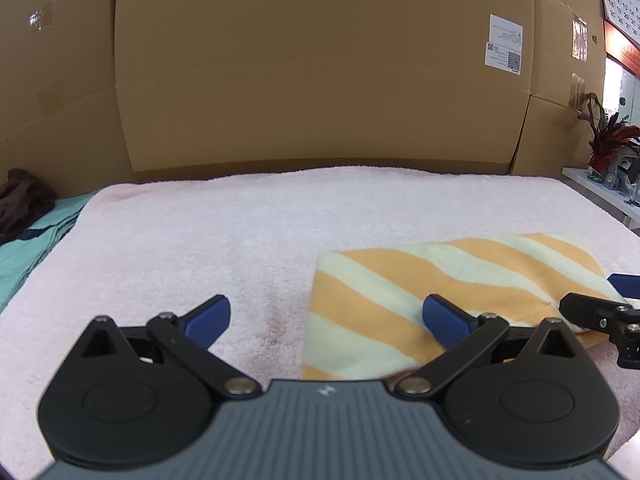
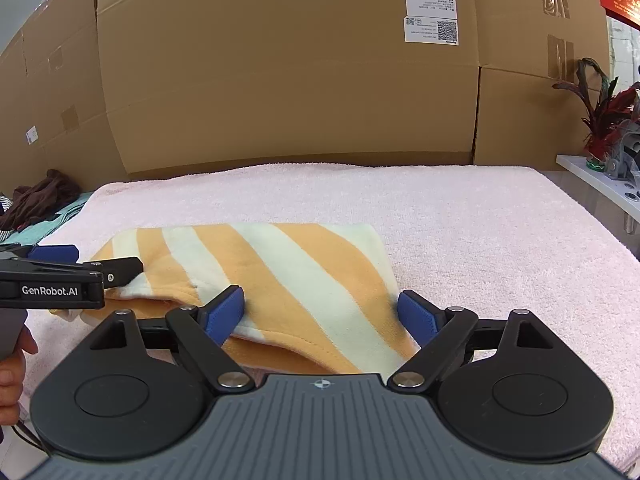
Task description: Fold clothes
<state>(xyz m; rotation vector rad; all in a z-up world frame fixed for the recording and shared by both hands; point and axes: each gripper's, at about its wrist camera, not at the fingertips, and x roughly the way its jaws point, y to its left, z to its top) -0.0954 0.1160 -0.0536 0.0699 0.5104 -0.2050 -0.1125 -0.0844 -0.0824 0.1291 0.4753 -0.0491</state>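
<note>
A folded garment with orange and cream stripes [image 1: 432, 276] [image 2: 288, 276] lies flat on a pink towel [image 1: 200, 240] [image 2: 480, 232]. In the left wrist view, my left gripper [image 1: 326, 316] stands open at the garment's left edge, its right pad over the cloth and its left pad over bare towel. My right gripper [image 2: 320, 310] is open wide over the garment's near right part, with cloth lying beneath and between its blue pads, unpinched. Each gripper shows at the edge of the other's view: the right gripper [image 1: 604, 292], the left gripper [image 2: 86, 260].
Large cardboard boxes [image 1: 320, 80] [image 2: 280, 80] wall off the back of the towel. Dark brown clothing [image 2: 40, 196] on teal cloth [image 1: 24, 248] lies at the left. A red-leafed plant [image 2: 604, 112] and a white shelf [image 2: 600, 184] stand at the right. A person's hand [image 2: 10, 372] holds the left gripper.
</note>
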